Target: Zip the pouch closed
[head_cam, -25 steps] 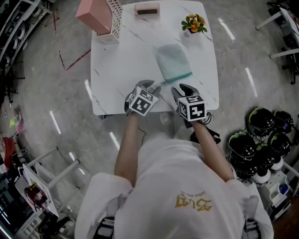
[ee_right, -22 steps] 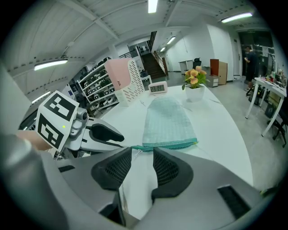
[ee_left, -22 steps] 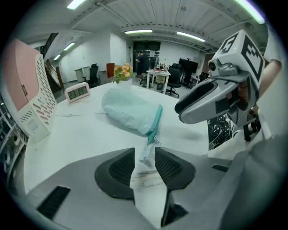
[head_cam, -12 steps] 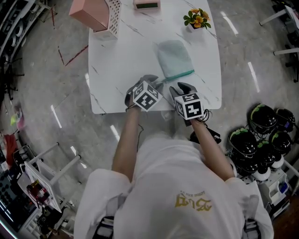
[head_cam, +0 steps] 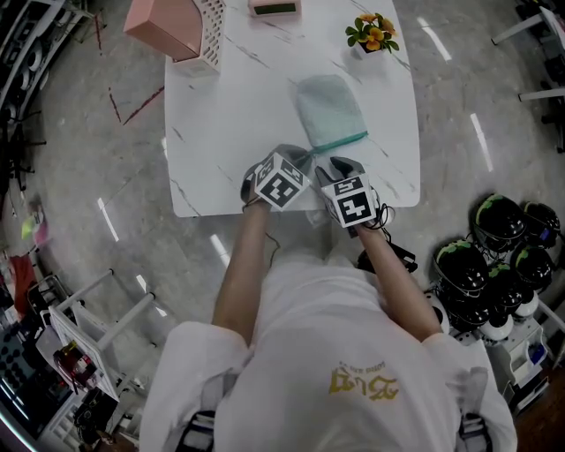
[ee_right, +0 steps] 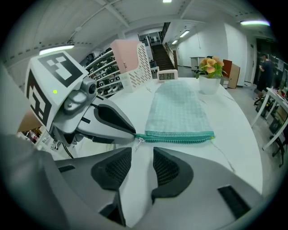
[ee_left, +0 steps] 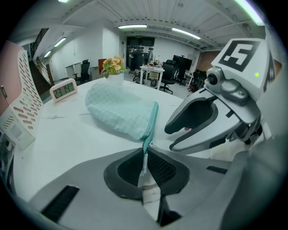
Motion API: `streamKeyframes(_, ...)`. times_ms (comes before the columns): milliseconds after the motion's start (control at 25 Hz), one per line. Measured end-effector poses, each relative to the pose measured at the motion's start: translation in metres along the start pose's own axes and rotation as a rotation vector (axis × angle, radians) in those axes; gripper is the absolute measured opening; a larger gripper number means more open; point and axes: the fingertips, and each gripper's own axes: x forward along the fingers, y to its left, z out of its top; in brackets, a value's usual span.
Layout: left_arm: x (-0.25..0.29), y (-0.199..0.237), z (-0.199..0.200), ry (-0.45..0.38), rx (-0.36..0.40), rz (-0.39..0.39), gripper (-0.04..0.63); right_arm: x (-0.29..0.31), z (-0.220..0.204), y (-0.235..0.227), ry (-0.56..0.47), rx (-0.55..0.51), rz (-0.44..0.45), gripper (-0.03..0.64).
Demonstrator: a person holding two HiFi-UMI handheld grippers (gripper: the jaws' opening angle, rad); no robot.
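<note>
A pale green checked pouch (head_cam: 328, 110) lies flat on the white marble table (head_cam: 221, 106), with its teal zipper (ee_right: 180, 137) along the near edge. My left gripper (head_cam: 303, 159) is at the zipper's left end. Its jaws are closing, and in the left gripper view (ee_left: 146, 155) the pads pinch the teal end tab. The small silver zipper pull (ee_right: 140, 140) hangs just beside that grip. My right gripper (head_cam: 340, 166) hovers close by on the right, open, its pads (ee_right: 168, 168) apart with only bare table between them.
A pink perforated box (head_cam: 181, 26), a small clock (head_cam: 275, 7) and a potted flower (head_cam: 372, 33) stand at the table's far side. The table's near edge (head_cam: 229, 210) lies under my wrists. Several helmets (head_cam: 494, 256) sit on the floor to the right.
Both grippers have moved forward and down to the pouch's near edge. The left jaws have gone from wide open to pinching the zipper's end tab.
</note>
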Motion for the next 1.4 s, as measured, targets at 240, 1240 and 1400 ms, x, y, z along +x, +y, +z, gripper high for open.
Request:
streamKeyframes(240, -0.001, -0.010, 0.001, -0.008, -0.082, -0.068, 0.040, 0.001, 0.000, 0.002, 0.019, -0.012, 0.008, 0.156)
streamKeyframes(1240, 0.005, -0.019, -0.003, 0.023, -0.120, -0.080, 0.038, 0.009, -0.005, 0.002, 0.045, -0.201, -0.023, 0.017)
streamKeyframes(1400, 0.003, -0.018, -0.002, 0.025, -0.130, -0.072, 0.038, 0.008, -0.005, 0.002, 0.050, -0.212, -0.012, 0.017)
